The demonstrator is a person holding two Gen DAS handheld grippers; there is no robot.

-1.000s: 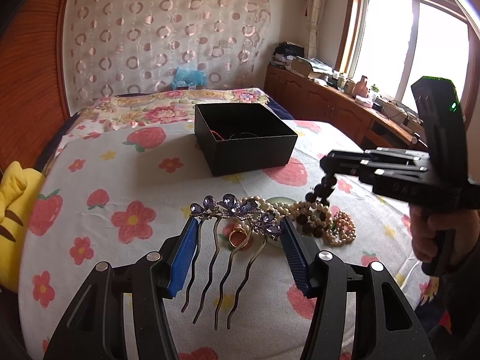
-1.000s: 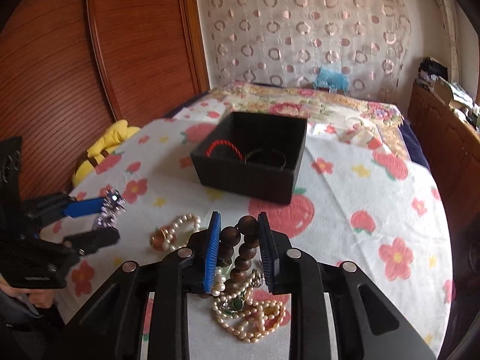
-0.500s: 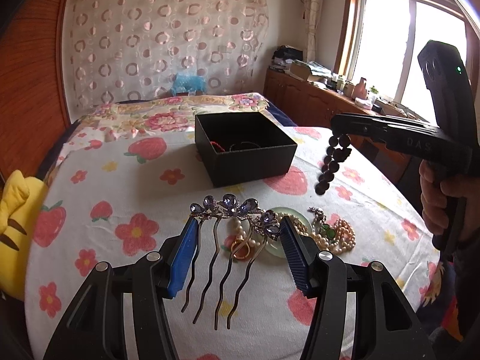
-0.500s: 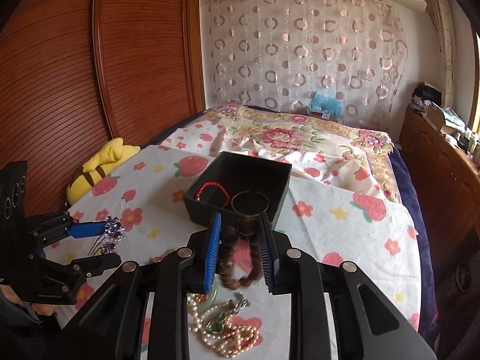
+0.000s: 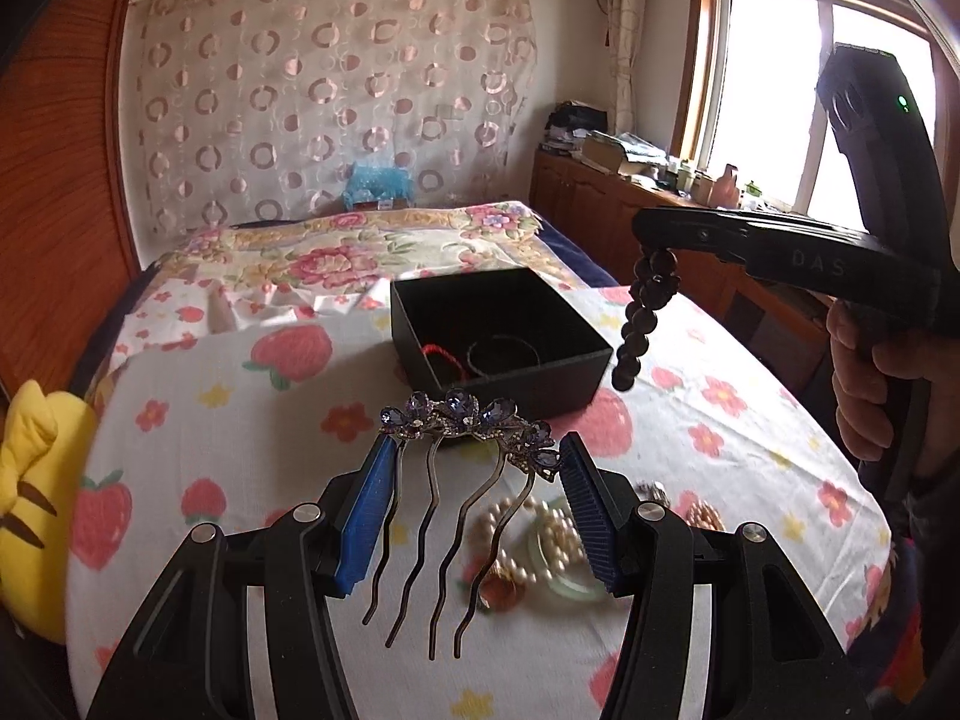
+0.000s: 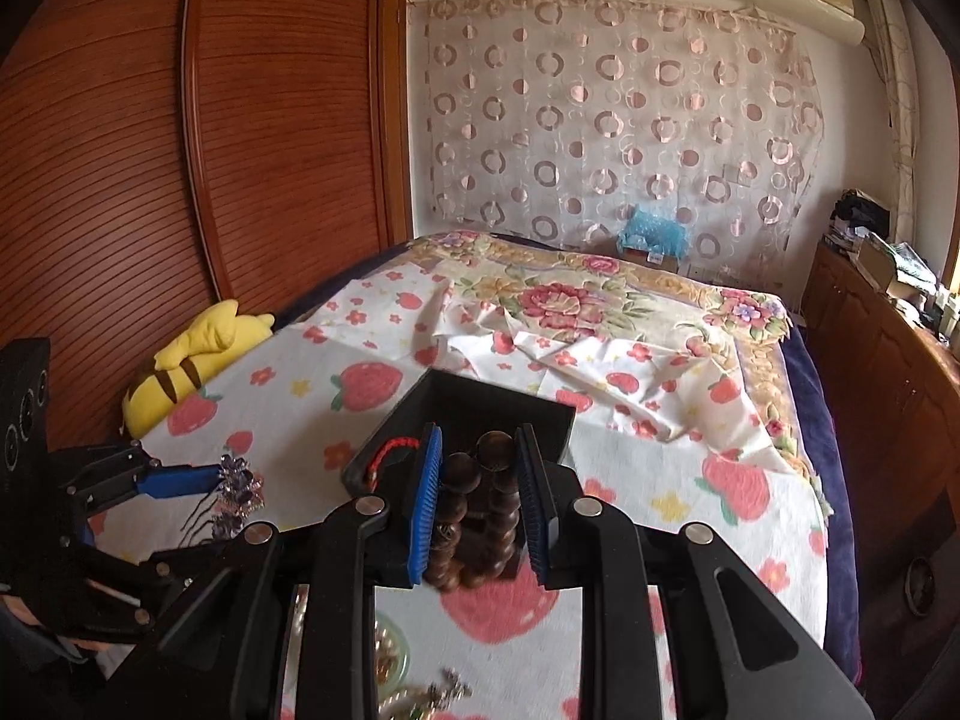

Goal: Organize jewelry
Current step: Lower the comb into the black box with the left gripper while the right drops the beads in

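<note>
My left gripper (image 5: 474,468) is shut on a purple jewelled hair comb (image 5: 468,420), held above the bed; it also shows in the right wrist view (image 6: 237,489). My right gripper (image 6: 480,480) is shut on a dark wooden bead bracelet (image 6: 474,516), which hangs near the right front corner of the black box (image 5: 498,336) in the left wrist view (image 5: 645,312). The box holds a red cord bracelet (image 5: 441,357) and a dark bangle (image 5: 503,354). Pearl strands and a green bangle (image 5: 552,540) lie on the sheet below the comb.
A strawberry-print sheet (image 5: 270,420) covers the bed. A yellow plush toy (image 5: 30,480) lies at the left edge. A wooden wardrobe (image 6: 150,180) stands left, a wooden cabinet (image 5: 630,210) under the window right. A blue item (image 5: 378,183) sits by the curtain.
Both grippers have risen. My right gripper lifted the bead bracelet off the pile and carried it toward the black box. The comb stays clamped in my left gripper.
</note>
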